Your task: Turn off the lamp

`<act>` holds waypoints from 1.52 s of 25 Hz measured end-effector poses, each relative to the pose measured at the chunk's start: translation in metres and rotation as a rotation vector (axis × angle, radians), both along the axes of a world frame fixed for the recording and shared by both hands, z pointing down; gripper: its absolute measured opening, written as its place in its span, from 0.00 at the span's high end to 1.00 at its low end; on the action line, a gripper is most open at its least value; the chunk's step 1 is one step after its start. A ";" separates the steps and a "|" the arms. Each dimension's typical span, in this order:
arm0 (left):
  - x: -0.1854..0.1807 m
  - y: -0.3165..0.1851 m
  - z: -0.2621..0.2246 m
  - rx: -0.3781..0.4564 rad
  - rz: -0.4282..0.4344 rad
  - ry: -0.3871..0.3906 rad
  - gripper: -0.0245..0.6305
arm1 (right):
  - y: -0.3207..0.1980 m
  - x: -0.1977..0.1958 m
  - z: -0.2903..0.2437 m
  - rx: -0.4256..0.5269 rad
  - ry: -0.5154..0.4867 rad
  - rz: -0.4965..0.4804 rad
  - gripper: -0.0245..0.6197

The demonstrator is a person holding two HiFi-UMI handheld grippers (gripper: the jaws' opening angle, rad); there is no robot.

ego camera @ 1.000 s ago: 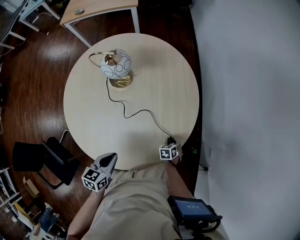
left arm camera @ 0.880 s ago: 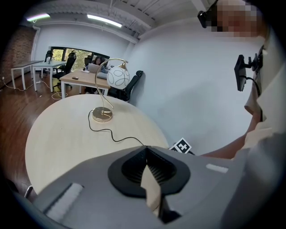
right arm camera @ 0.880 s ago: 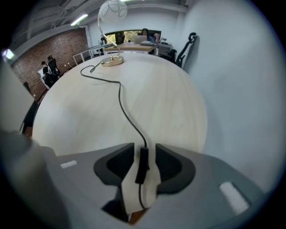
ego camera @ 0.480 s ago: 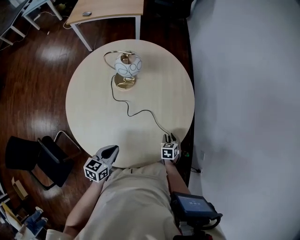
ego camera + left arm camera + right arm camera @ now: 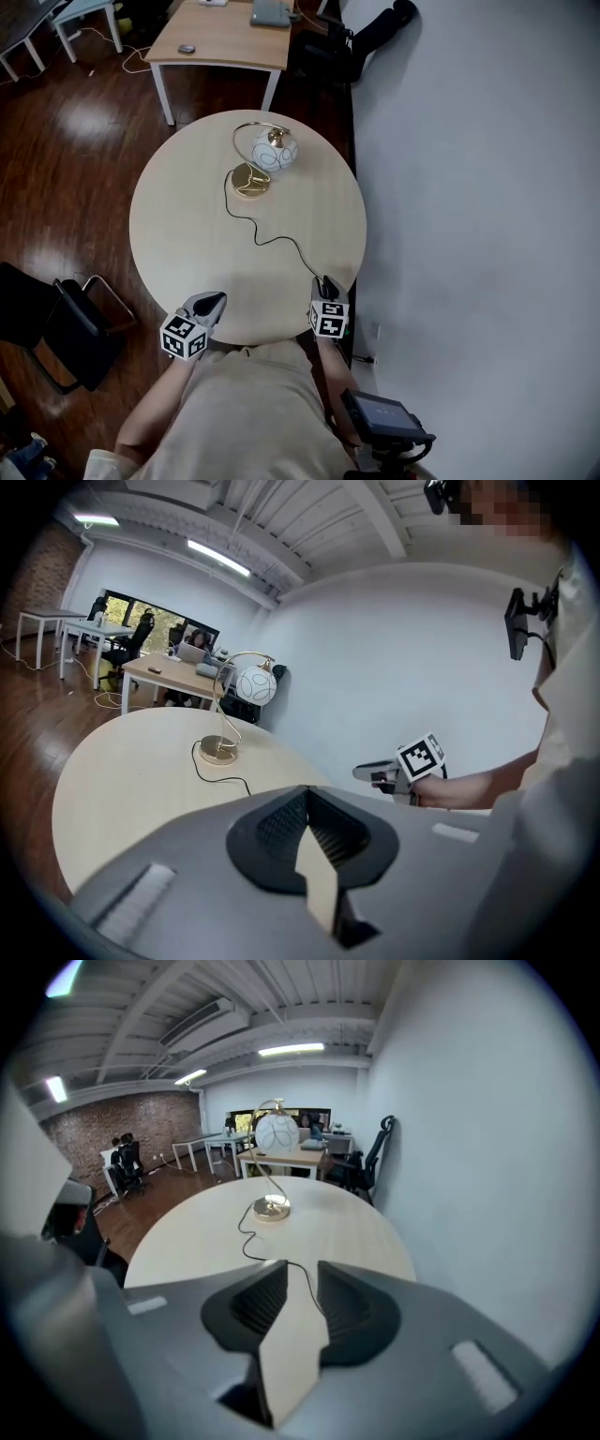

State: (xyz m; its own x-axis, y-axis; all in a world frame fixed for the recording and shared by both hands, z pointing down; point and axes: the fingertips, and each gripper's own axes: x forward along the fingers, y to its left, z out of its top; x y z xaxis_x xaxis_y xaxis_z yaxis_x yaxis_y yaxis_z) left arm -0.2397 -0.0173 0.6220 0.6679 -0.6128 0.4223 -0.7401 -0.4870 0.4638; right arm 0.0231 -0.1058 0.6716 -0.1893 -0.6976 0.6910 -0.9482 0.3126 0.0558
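Right gripper [image 5: 323, 283] has lifted off the cord [image 5: 272, 241] at the table's [image 5: 178, 216] near right edge. Its jaws are closing on nothing (the cord only shows through the gap). Left gripper [image 5: 213, 301], pinched together and empty, hangs at the near left edge. Lamp [image 5: 272, 150] stands by the far edge, with a desk [image 5: 220, 33] beyond. The cord's near end hides beneath the right gripper.

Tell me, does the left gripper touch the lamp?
Apart. The head view shows the left gripper at the near edge of the table and the lamp far across it.
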 end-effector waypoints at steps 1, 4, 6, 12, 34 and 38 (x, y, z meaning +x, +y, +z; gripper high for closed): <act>-0.005 0.003 -0.001 0.008 0.001 0.008 0.96 | 0.006 -0.004 -0.010 0.011 -0.015 0.006 0.80; -0.017 0.009 0.003 0.020 0.003 0.031 0.96 | 0.022 -0.012 -0.039 0.048 -0.040 0.020 0.81; -0.024 0.010 0.007 0.024 0.009 0.036 0.96 | 0.032 -0.016 -0.056 0.076 -0.049 0.022 0.81; -0.039 0.021 -0.002 0.063 -0.012 0.027 0.96 | 0.055 -0.021 -0.101 0.153 -0.090 -0.016 0.83; 0.081 0.165 -0.037 0.125 -0.083 -0.044 0.96 | 0.189 0.039 -0.139 0.222 -0.356 -0.258 0.82; 0.100 0.198 -0.033 0.128 -0.083 -0.057 0.96 | 0.218 0.058 -0.132 0.214 -0.390 -0.267 0.81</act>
State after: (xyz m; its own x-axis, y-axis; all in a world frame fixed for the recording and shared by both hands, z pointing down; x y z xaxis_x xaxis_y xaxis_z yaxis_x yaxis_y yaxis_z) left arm -0.1400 0.1809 0.5894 0.5898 -0.7161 0.3731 -0.8036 -0.4753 0.3581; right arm 0.0811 0.1121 0.5396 -0.5953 -0.7077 0.3805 -0.7998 0.5672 -0.1964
